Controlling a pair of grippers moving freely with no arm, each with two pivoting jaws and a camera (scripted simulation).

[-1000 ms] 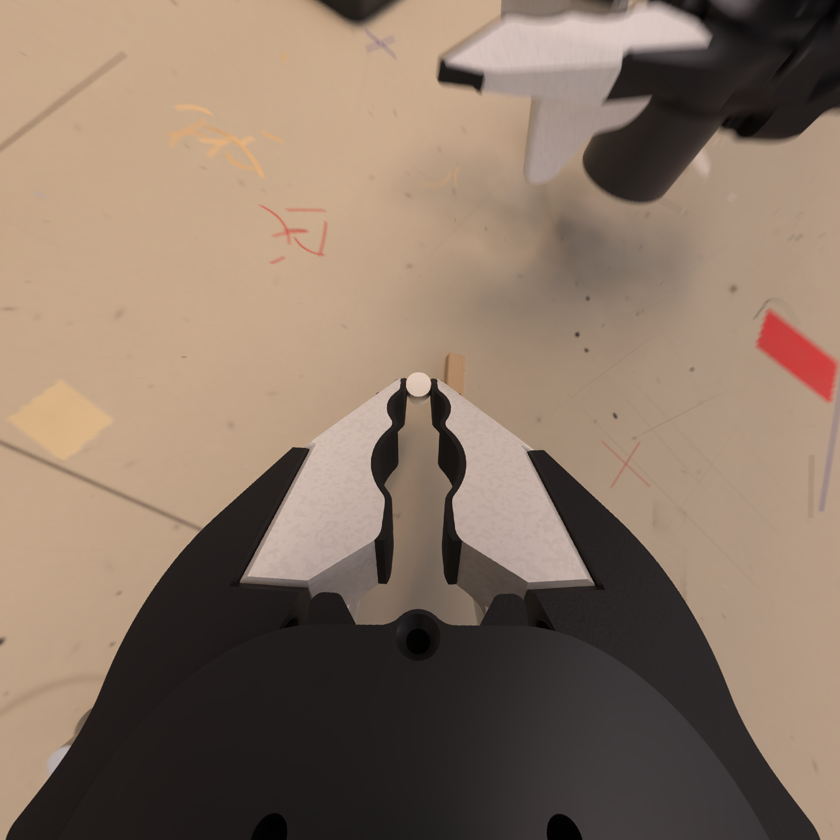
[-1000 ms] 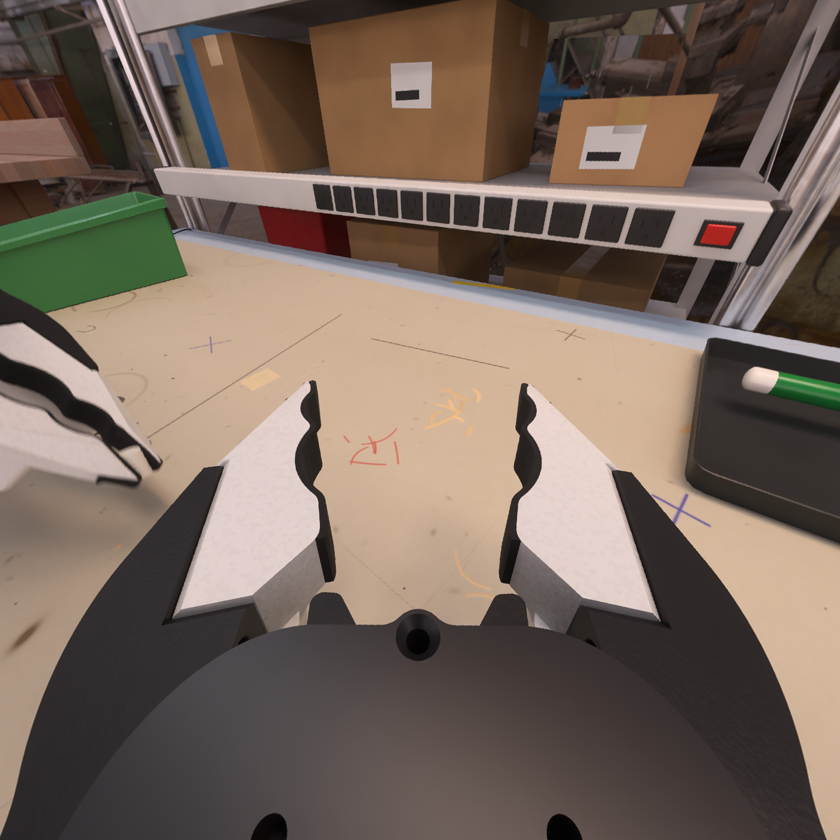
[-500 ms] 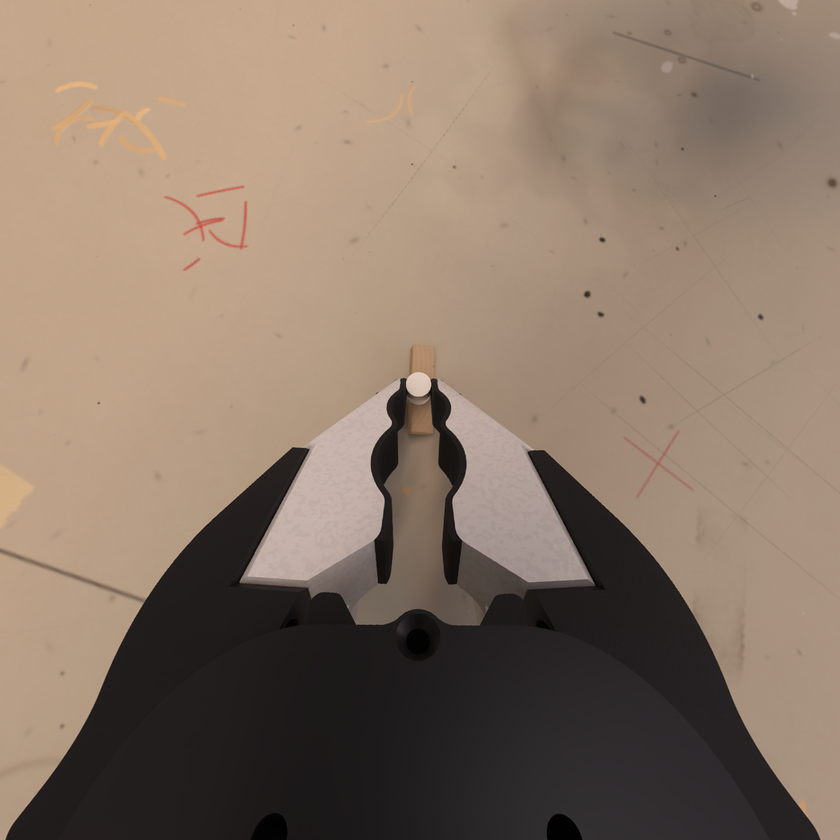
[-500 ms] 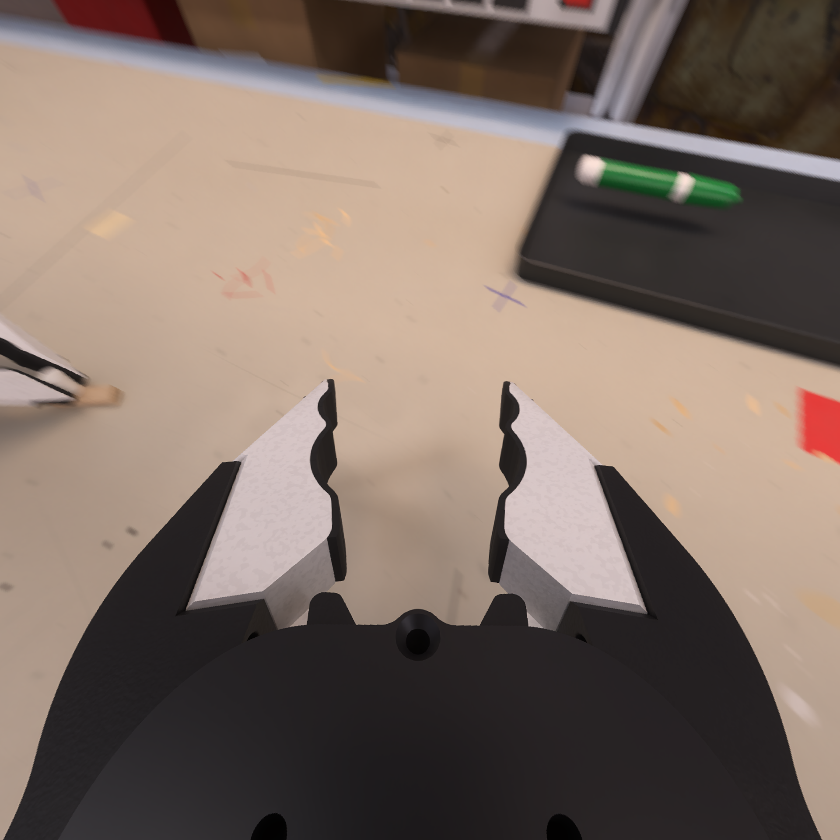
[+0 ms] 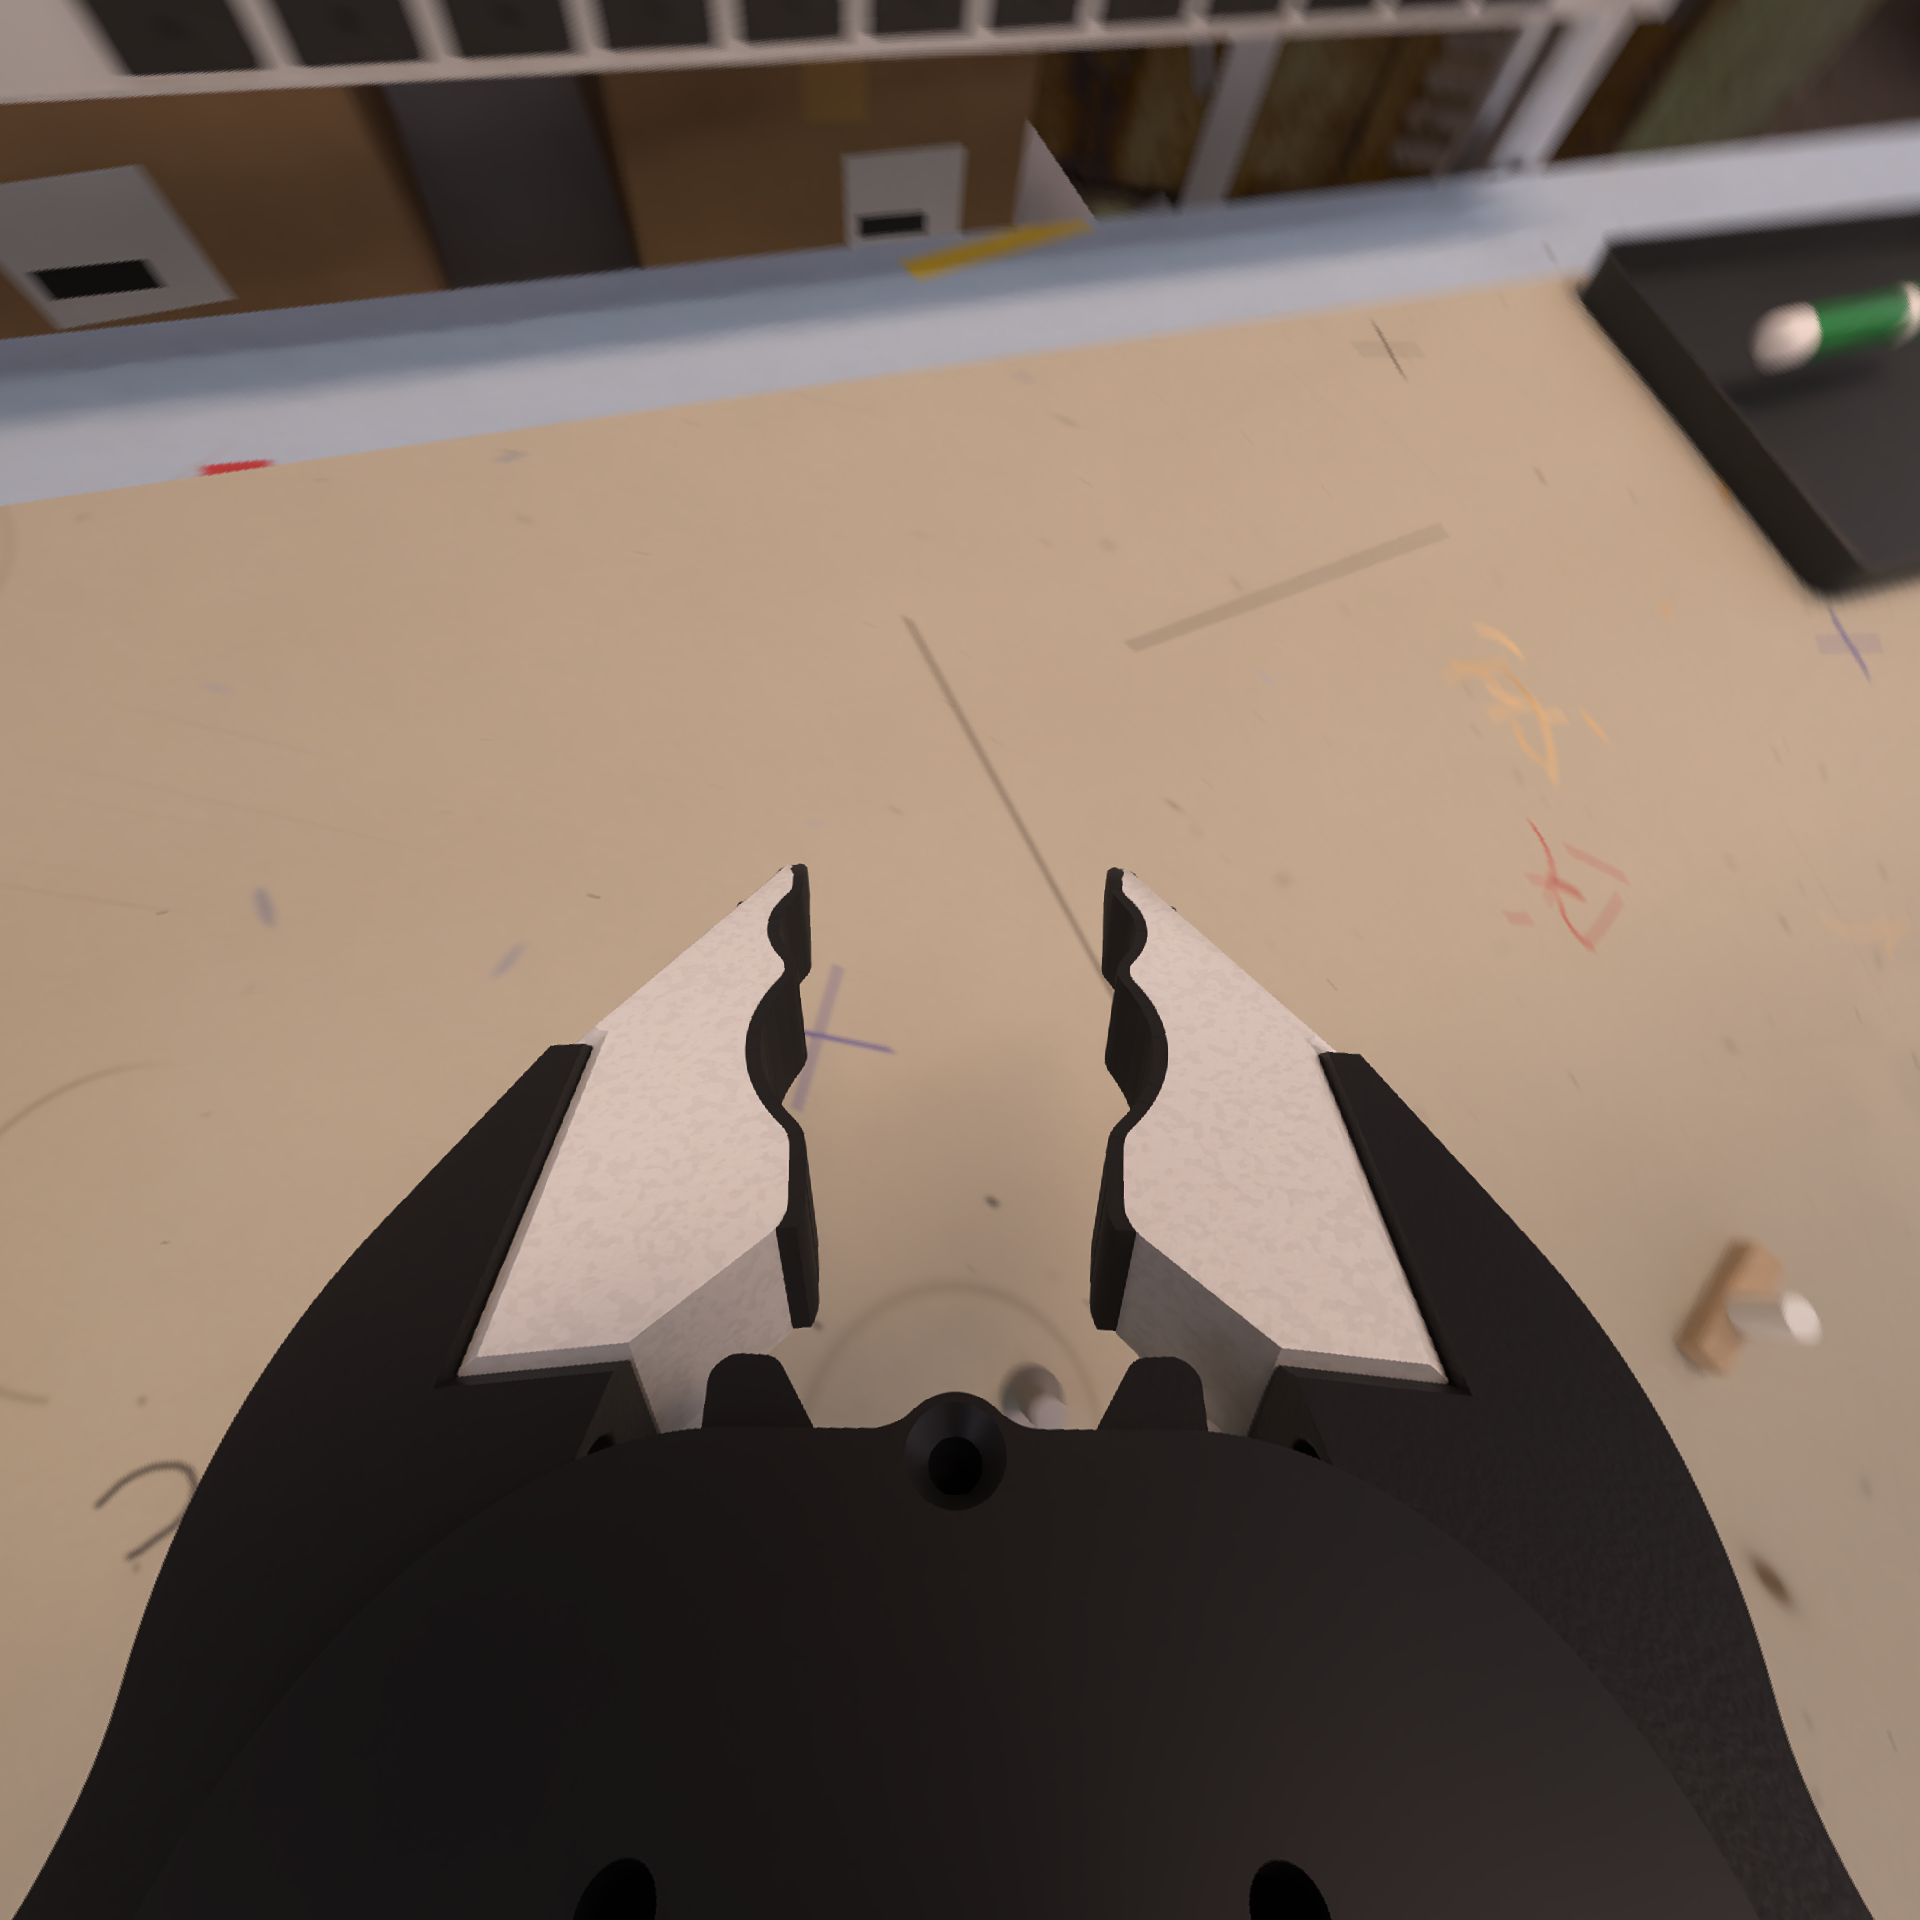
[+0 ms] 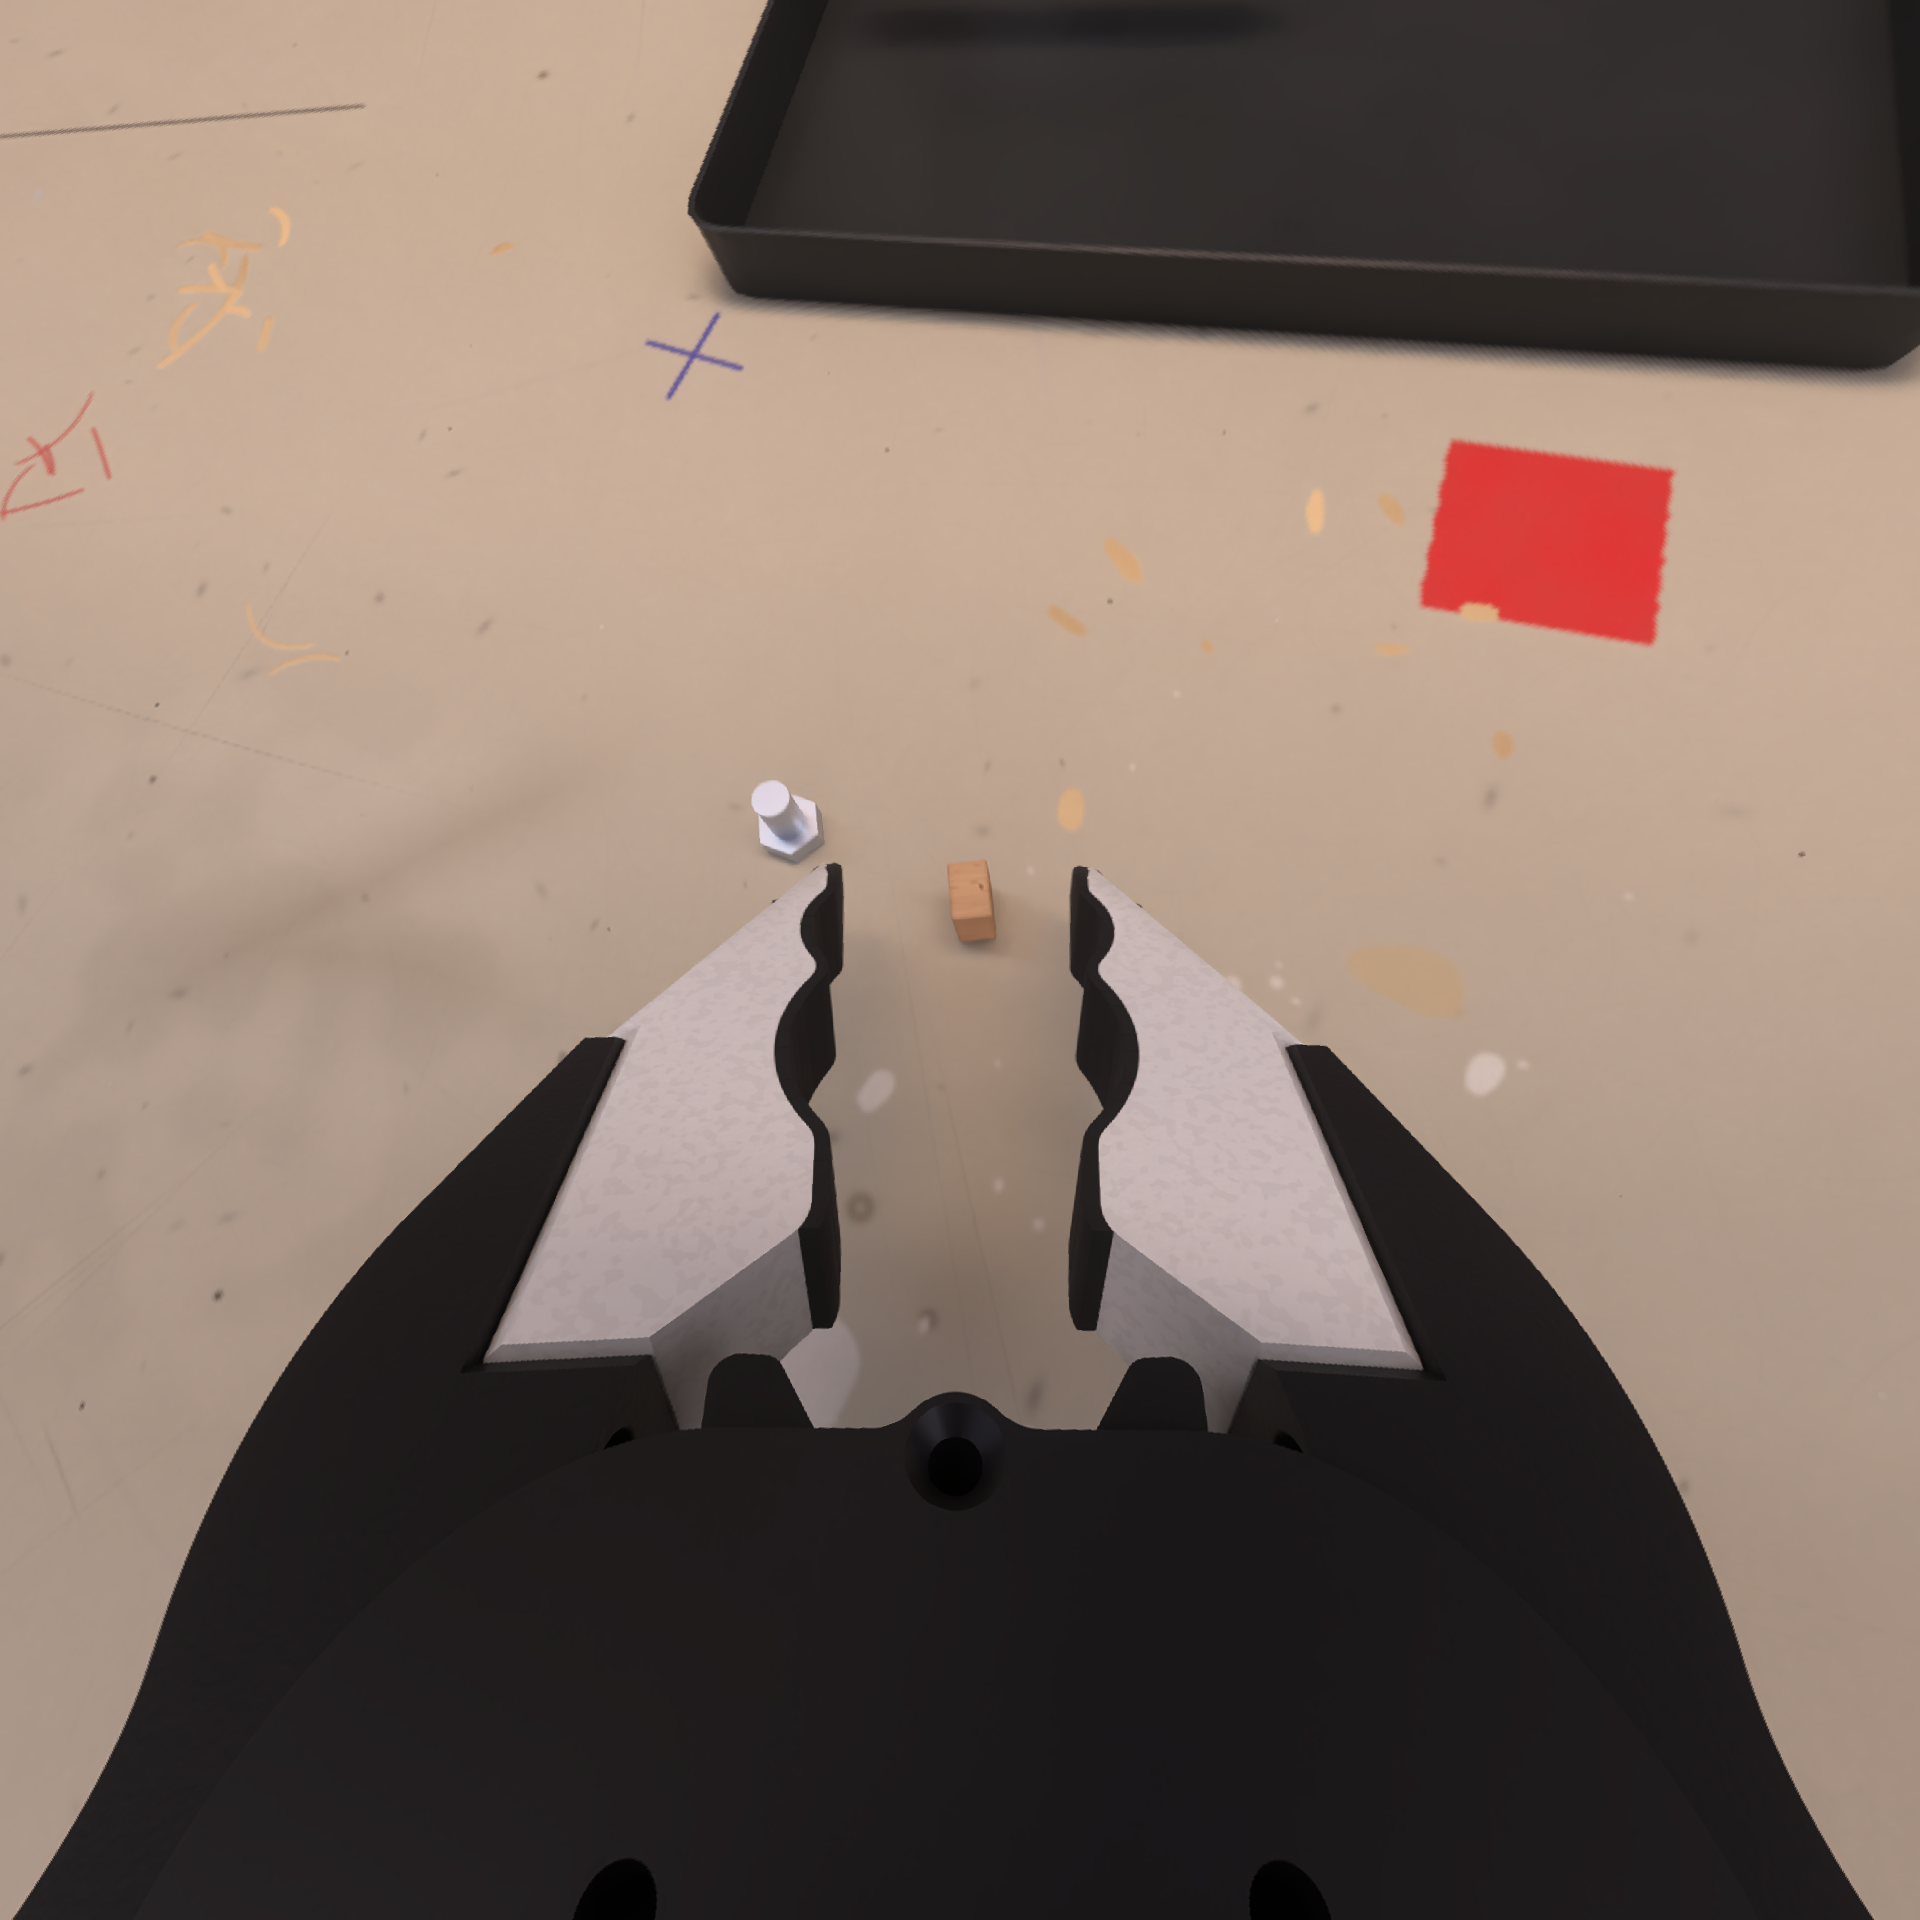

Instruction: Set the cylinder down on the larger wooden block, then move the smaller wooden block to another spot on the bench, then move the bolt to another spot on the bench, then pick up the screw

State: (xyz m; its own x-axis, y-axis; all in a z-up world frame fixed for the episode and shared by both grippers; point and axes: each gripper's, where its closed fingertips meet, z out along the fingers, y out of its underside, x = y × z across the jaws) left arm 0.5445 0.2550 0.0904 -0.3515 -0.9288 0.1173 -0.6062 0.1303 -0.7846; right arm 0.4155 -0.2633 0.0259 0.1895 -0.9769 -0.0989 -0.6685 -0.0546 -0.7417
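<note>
In the left wrist view my left gripper (image 5: pixel 956 878) is open and empty above bare bench. To its right a tan wooden block (image 5: pixel 1714 1311) lies on the bench with a short pale cylinder (image 5: pixel 1785 1322) touching it. A small white piece (image 5: pixel 1034 1392) shows between the finger bases, mostly hidden. In the right wrist view my right gripper (image 6: pixel 955 873) is open and empty. A small orange-brown wooden block (image 6: pixel 971 902) lies on the bench in line with the gap between the fingertips. A pale bolt (image 6: pixel 784 821) stands on its head just beyond the left fingertip.
A black tray (image 6: pixel 1039 249) sits at the far side; in the left wrist view it (image 5: pixel 1714 416) holds a green marker (image 5: pixel 1860 322). A red patch (image 6: pixel 1548 540) marks the bench at right. The bench's blue-grey back edge (image 5: pixel 727 322) fronts shelving with cardboard boxes.
My left gripper has opened, let go of the cylinder at the wooden block, and drawn back and tilted up. My right gripper has tilted down over the small block and bolt, jaws slightly narrower.
</note>
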